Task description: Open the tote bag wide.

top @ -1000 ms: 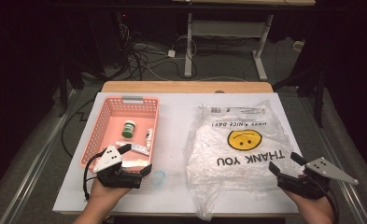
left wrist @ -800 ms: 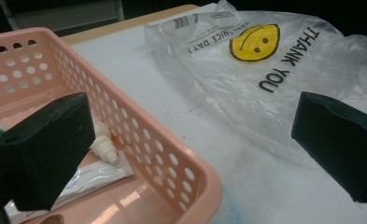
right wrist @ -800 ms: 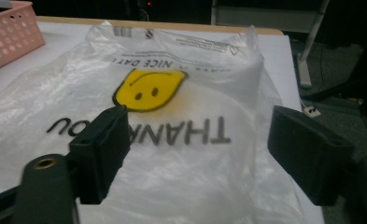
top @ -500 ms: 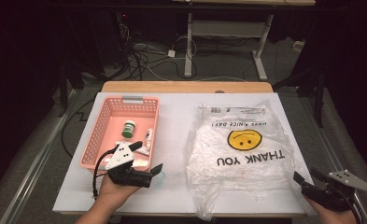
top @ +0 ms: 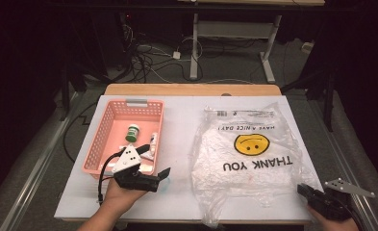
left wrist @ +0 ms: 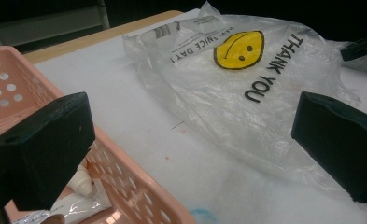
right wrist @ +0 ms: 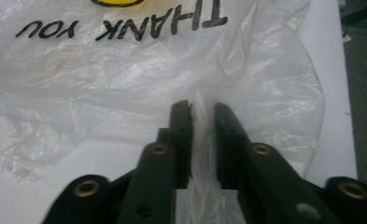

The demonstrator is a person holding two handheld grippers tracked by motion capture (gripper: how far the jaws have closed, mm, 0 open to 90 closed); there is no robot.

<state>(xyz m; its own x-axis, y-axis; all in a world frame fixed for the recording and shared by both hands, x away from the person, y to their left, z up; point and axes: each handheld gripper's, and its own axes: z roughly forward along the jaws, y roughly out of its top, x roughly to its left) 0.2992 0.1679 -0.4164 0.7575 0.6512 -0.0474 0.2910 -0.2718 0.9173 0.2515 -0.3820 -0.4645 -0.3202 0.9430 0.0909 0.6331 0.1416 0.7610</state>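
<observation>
The plastic bag [top: 254, 154] reads "THANK YOU" and "HAVE A NICE DAY!"

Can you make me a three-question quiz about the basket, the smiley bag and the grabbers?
1. Where does the green-capped bottle sit?
A. in the pink basket
B. on the plastic bag
C. on the floor

2. What colour is the smiley face?
A. red
B. yellow
C. blue

3. How does the right gripper stand?
A. wide open
B. shut on the plastic bag
C. shut on the basket

Answers: 1 A, the bottle stands inside the basket walls. 2 B, the face is yellow with black features. 3 B, its jaws have just closed and pinch the bag's film.
</observation>
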